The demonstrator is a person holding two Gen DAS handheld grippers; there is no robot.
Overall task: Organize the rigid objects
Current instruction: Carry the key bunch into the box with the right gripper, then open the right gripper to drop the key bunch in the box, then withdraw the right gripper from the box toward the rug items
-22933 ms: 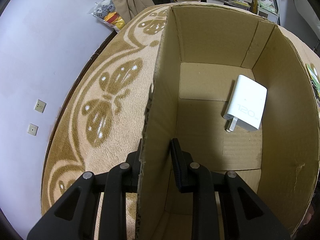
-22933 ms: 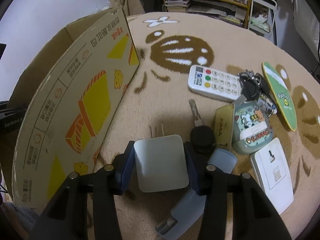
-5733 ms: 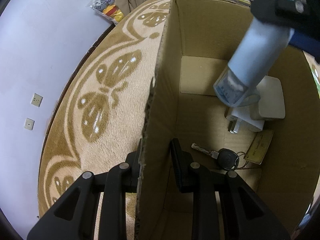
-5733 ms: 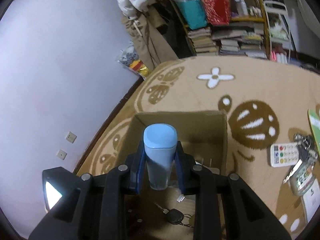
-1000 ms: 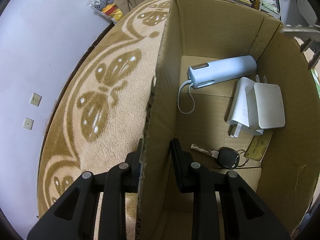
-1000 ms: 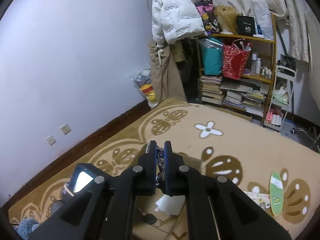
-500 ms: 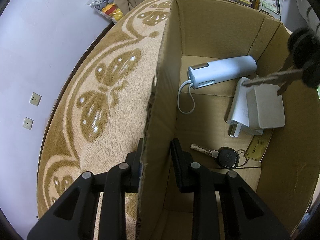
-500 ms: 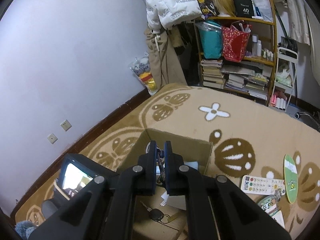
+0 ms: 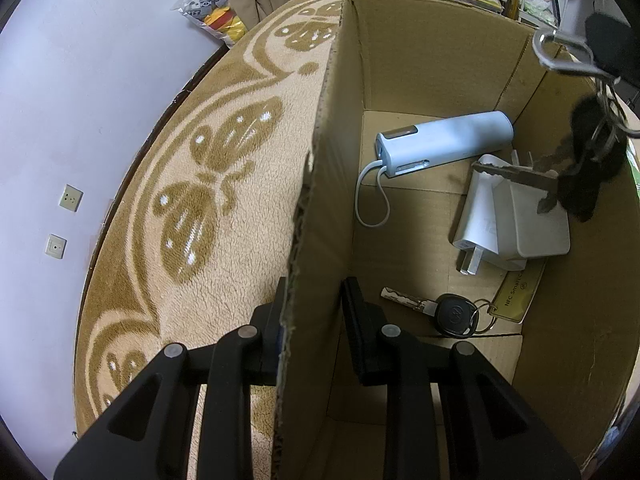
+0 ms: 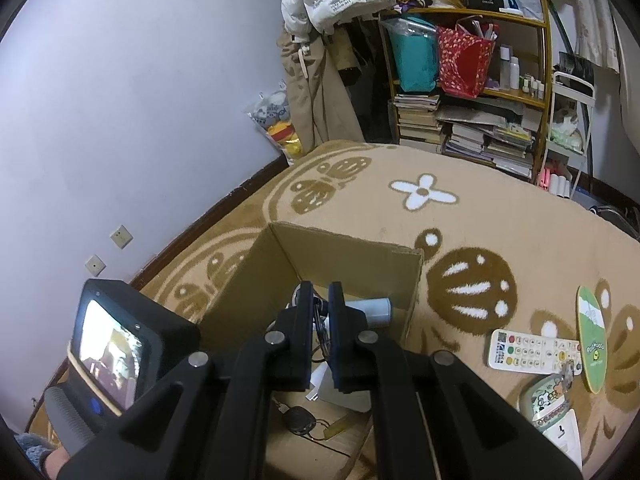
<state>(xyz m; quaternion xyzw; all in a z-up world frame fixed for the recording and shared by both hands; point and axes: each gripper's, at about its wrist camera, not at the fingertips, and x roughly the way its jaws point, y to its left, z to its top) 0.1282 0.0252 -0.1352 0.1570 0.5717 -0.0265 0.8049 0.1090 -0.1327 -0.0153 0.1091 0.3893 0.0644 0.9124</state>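
Observation:
My left gripper (image 9: 312, 304) is shut on the near left wall of an open cardboard box (image 9: 324, 184). In the box lie a light blue power bank (image 9: 444, 144), two white chargers (image 9: 516, 216) and a black car key with a gold tag (image 9: 452, 316). My right gripper (image 10: 319, 300) is shut on a bunch of keys (image 9: 580, 176), which hangs over the box's right side above the chargers. The box also shows in the right wrist view (image 10: 352, 252).
On the patterned beige carpet (image 10: 500, 220) right of the box lie a white remote (image 10: 532, 356), a green oval card (image 10: 592, 340), a cartoon pouch (image 10: 548, 404) and a white switch plate (image 10: 568, 440). A bookshelf (image 10: 472, 120) stands behind. The wall is at the left.
My right gripper has come down with the bunch of keys, which now hangs lower inside the box over the chargers. The left gripper and the box have not moved.

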